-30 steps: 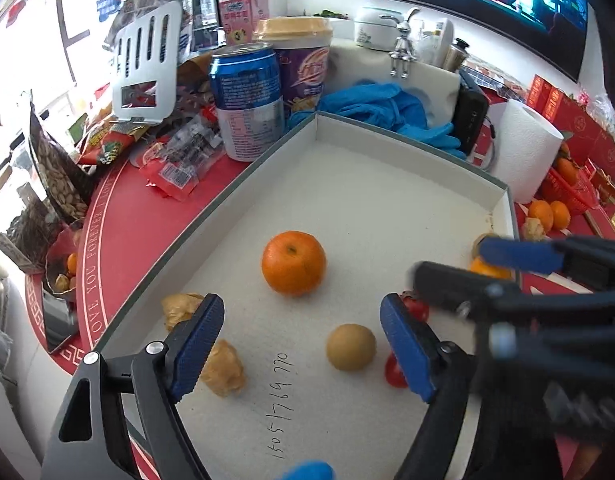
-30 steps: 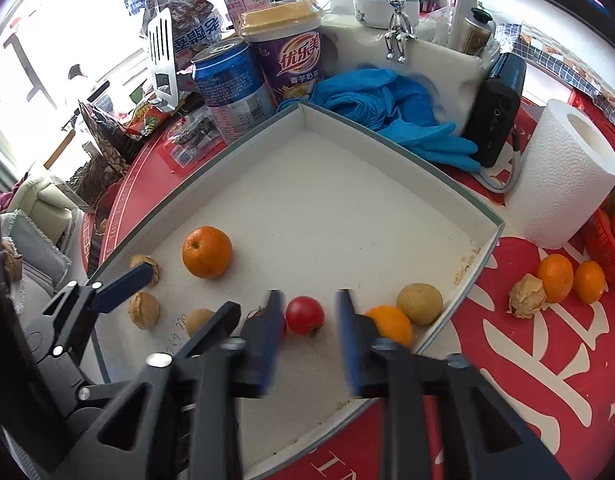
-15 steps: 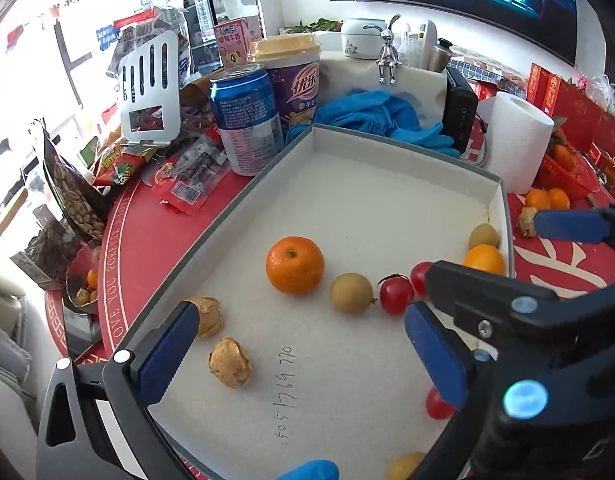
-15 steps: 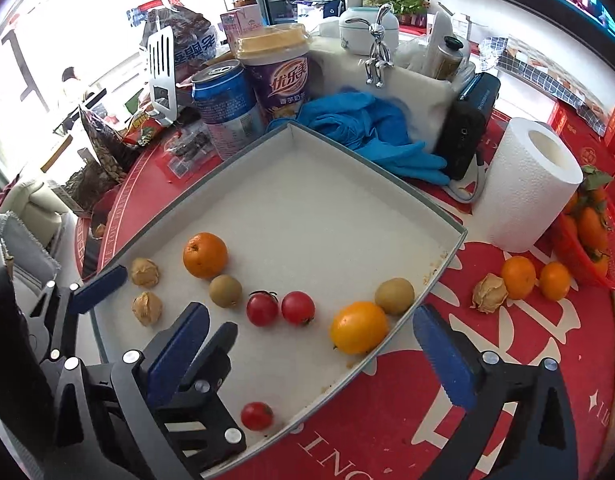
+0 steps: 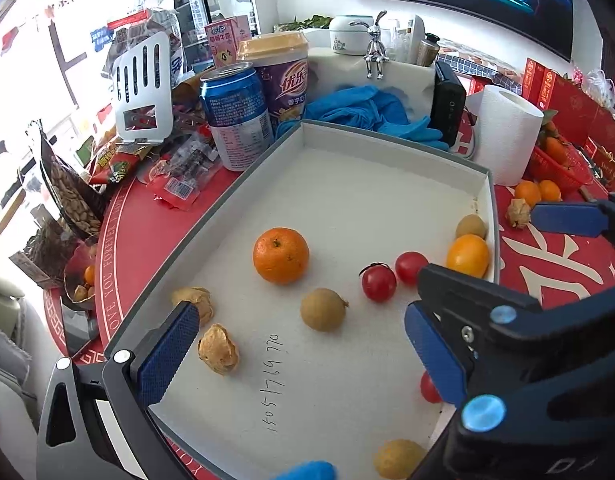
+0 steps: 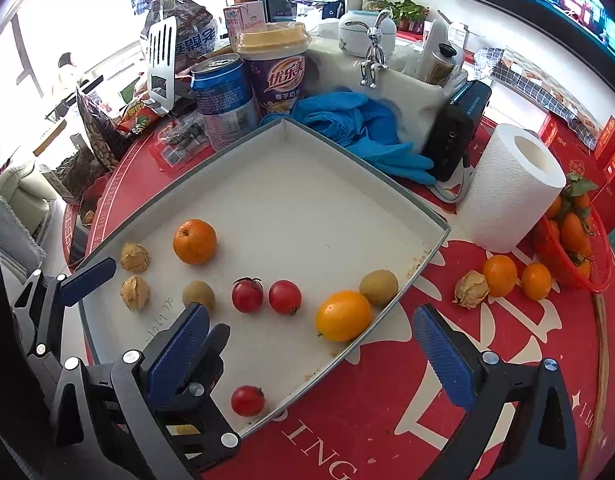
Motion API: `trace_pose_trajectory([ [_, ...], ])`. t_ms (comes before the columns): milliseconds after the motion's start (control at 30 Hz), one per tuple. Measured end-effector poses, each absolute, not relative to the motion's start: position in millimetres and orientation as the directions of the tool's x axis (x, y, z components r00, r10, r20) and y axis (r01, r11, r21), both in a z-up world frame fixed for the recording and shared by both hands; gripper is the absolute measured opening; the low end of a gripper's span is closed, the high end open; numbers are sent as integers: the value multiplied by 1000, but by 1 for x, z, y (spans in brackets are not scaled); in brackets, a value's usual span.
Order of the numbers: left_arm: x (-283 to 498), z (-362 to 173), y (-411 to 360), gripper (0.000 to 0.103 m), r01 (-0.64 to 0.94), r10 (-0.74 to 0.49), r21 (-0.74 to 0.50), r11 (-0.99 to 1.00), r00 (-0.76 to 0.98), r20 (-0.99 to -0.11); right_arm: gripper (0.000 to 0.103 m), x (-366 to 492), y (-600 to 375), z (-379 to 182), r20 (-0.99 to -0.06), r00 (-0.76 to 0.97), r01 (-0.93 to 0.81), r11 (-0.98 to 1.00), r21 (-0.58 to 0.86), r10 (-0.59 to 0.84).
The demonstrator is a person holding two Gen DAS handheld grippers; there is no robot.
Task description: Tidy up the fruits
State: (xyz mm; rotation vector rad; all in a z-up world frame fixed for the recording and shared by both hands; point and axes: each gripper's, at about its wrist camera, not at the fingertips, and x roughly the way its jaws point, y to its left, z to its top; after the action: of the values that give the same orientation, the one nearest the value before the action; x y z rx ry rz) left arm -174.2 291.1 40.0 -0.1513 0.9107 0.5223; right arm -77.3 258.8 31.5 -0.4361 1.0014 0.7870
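My right gripper [image 5: 507,308] hides part of one tomato [image 5: 429,388]; both it and the left gripper [image 5: 299,350] have just sprung wide, holding nothing.

I see my left gripper [image 5: 299,354] spread wide and empty at the bottom of the frame, over the white tray [image 5: 391,136]. A mandarin [image 5: 280,255] sits mid-frame, a brown longan [image 5: 322,309] just below it, and two cherry tomatoes [image 5: 378,283] to the right.
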Motion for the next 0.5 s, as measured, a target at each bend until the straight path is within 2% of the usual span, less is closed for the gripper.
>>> trace_pose_trajectory([
  [500, -174, 40, 286, 103, -479, 361, 98, 872, 496, -790, 103, -80, 257, 29, -878, 318, -760, 649, -10, 358],
])
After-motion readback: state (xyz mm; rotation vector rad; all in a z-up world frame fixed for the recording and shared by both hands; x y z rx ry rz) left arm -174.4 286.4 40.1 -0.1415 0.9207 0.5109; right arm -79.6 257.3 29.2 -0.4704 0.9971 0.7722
